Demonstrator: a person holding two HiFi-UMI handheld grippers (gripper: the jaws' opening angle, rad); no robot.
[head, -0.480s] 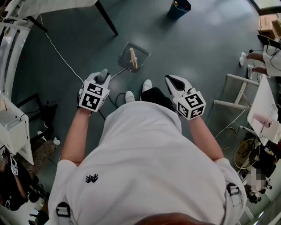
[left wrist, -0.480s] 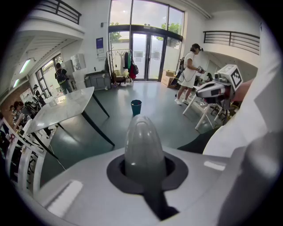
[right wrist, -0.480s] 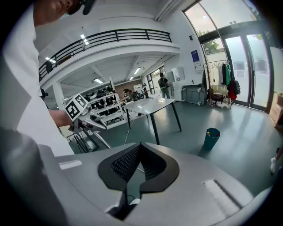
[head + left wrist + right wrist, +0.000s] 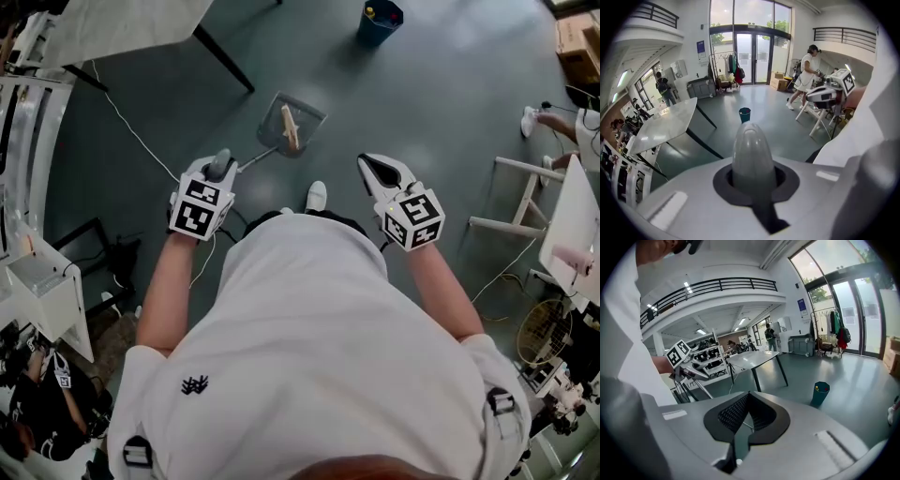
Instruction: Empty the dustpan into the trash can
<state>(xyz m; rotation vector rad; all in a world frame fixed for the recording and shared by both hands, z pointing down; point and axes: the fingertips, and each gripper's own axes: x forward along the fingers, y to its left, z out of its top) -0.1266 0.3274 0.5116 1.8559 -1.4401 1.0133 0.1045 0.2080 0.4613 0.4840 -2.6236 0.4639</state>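
Note:
The grey dustpan [image 4: 292, 120] hangs low over the floor ahead of me, with a tan stick-like piece [image 4: 289, 127] lying in it. Its thin handle [image 4: 249, 161] runs back to my left gripper [image 4: 219, 167], which is shut on the rounded grey handle end [image 4: 753, 154]. The blue trash can [image 4: 380, 19] stands farther ahead and to the right, apart from the dustpan; it also shows as the trash can [image 4: 745, 114] and the trash can [image 4: 819, 393]. My right gripper [image 4: 379, 172] is shut with nothing in it, its black pads [image 4: 733, 413] meeting at the tip.
A white table [image 4: 122, 23] with black legs stands at the far left, a white cable [image 4: 131, 127] trailing over the floor beside it. White frames [image 4: 511, 197] and a person's feet [image 4: 544, 120] are at the right. Shelves and clutter [image 4: 37, 281] line the left.
I have stepped a little forward; one shoe is now hidden under my body. The dustpan stays held in the left gripper and the right gripper keeps its pose.

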